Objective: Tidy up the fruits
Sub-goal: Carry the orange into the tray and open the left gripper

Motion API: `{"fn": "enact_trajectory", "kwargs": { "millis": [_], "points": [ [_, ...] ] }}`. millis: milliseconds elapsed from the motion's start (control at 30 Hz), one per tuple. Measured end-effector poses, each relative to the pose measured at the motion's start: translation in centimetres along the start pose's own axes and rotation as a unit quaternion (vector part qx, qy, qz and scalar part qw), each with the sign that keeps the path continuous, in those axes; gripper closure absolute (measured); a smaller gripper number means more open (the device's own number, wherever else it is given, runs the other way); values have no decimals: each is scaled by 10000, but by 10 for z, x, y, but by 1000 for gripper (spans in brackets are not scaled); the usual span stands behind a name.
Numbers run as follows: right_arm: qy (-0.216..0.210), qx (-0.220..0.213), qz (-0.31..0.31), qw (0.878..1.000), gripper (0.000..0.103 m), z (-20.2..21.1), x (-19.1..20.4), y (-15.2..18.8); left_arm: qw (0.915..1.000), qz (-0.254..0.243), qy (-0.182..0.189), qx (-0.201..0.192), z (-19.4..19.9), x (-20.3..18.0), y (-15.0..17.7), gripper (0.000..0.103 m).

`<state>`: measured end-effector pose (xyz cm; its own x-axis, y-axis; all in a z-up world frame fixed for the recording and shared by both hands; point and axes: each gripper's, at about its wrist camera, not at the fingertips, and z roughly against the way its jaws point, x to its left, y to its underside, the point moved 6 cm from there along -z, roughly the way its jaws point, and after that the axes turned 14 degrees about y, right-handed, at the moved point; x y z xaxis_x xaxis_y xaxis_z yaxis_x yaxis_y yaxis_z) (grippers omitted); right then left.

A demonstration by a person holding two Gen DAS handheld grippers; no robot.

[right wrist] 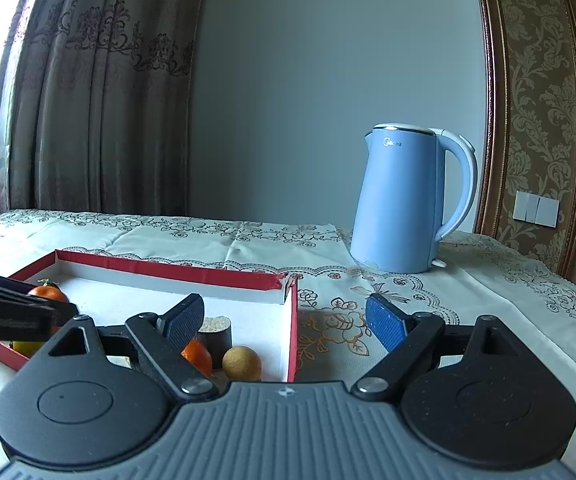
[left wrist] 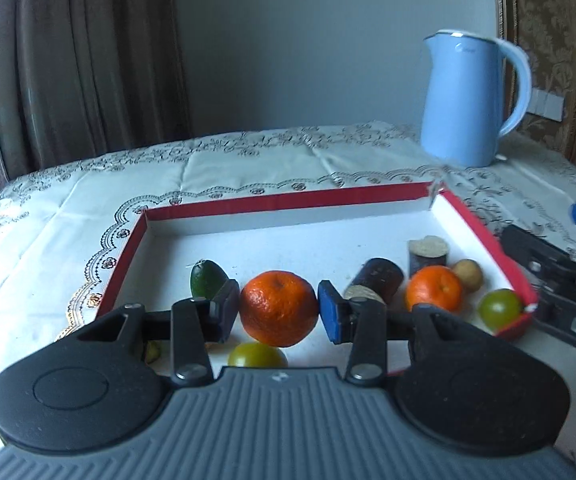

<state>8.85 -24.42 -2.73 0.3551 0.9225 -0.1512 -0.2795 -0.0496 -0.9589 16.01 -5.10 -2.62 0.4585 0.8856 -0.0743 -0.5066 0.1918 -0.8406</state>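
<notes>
Pinching the big orange (left wrist: 278, 308), left claw (left wrist: 278, 310); right claw (right wrist: 284, 320) spread wide.

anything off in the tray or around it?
Minor only. The tray's far right corner is split and frayed, and its near right corner looks torn too. Two cut brown stalk pieces sit among the fruit; one lies tipped, the other stands on end. Nothing spilled. The left gripper brackets a tangerine.

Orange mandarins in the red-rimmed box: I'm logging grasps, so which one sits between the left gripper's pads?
The larger orange mandarin, centred between the left gripper pads; the smaller mandarin lies free farther right.
</notes>
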Motion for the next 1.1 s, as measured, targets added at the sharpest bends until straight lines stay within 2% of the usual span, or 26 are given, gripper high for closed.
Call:
{"fn": "enact_trajectory", "kwargs": {
  "millis": [233, 433, 567, 667, 733, 800, 867, 933, 967, 1033, 1100],
  "points": [
    [-56, 57, 27, 10000, 15, -1, 3, 0, 9993, 223, -84, 298, -32, 15, -2, 64],
    [-97, 113, 77, 9999, 15, -2, 8, 2, 9998, 104, -135, 73, -36, 16, -2, 61],
    [-110, 140, 88, 9998, 15, -3, 9, 2, 9996, 104, -263, 1, -40, 19, -2, 46],
    [-93, 148, 100, 9998, 15, -4, 9, 3, 9995, 137, -285, -17, -37, 22, -1, 43],
    [-92, 161, 110, 9998, 15, -4, 9, 4, 9994, 175, -288, -37, -33, 23, -2, 35],
    [-88, 177, 123, 9997, 15, -4, 9, 4, 9988, 243, -392, -166, -22, 25, -2, 17],
    [-95, 217, 141, 9996, 15, -5, 10, 5, 9977, 382, -476, -305, -7, 28, -3, 9],
    [-121, 253, 133, 9995, 15, -5, 10, 6, 9963, 581, -405, -489, 13, 29, -2, 6],
    [-129, 262, 128, 9995, 15, -5, 10, 6, 9955, 628, -414, -578, 23, 29, -2, 1],
    [-132, 272, 136, 9995, 15, -6, 10, 6, 9933, 732, -596, -663, 40, 29, 2, 0],
    [-143, 292, 136, 9994, 15, -5, 9, 6, 9916, 876, -567, -770, 57, 27, 9, 0]
  ]
}}
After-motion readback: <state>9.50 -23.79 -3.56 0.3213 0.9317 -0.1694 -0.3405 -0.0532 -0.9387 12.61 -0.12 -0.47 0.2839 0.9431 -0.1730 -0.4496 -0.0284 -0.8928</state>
